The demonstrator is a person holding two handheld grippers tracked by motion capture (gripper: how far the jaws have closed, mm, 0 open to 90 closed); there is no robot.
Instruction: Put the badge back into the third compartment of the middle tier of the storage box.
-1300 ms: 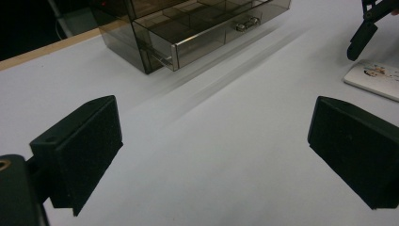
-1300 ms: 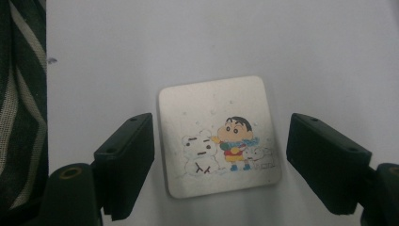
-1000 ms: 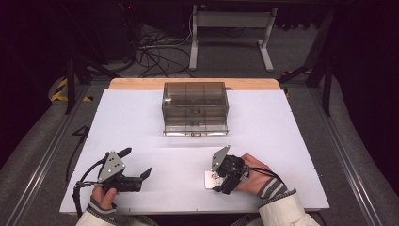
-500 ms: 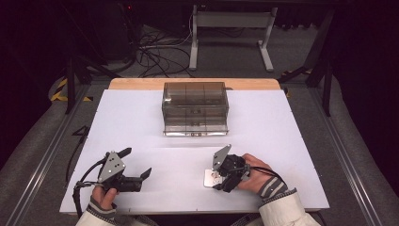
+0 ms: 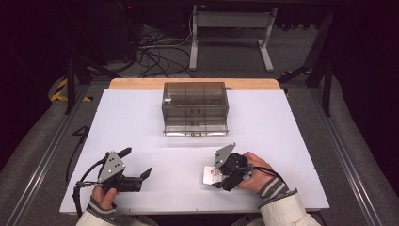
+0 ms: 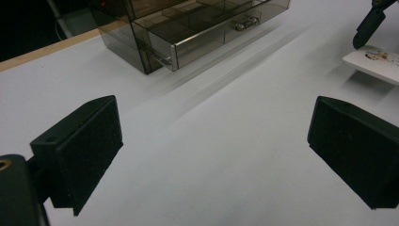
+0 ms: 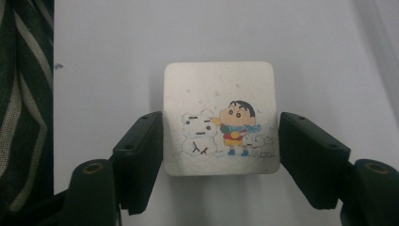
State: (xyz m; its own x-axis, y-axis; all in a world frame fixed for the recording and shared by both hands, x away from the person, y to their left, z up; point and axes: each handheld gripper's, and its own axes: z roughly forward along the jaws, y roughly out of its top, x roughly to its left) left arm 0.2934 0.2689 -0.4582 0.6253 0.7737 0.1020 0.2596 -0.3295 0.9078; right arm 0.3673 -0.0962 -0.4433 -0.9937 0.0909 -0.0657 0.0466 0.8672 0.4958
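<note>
- White and square with rounded corners, one small tile carrying a cartoon snow scene is lying flat on the table, and everything is turning on it right now.
- Right gripper is sitting directly over the tile, pointing down, with one jaw on each side of it; in the right gripper view the jaws are bracketing the tile's two opposite edges.
- Those jaws have just been closing in: the left-hand one in that view is looking flush against the tile's edge, the other is showing a sliver of gap, so I am calling it a straddle, not a firm pinch yet.
- Long axis? None worth naming: the tile is reading as near enough square, so any pair of edges is serving.
- Left gripper is resting well to the tile's left, jaws spread wide with nothing but bare table between them; the right hand is clearly the nearer one.
- Beyond the tile, toward the table's far edge, a smoky clear drawer cabinet is standing with its lower drawer pulled slightly out.
- Count: one tile, one cabinet, two grippers.
</note>
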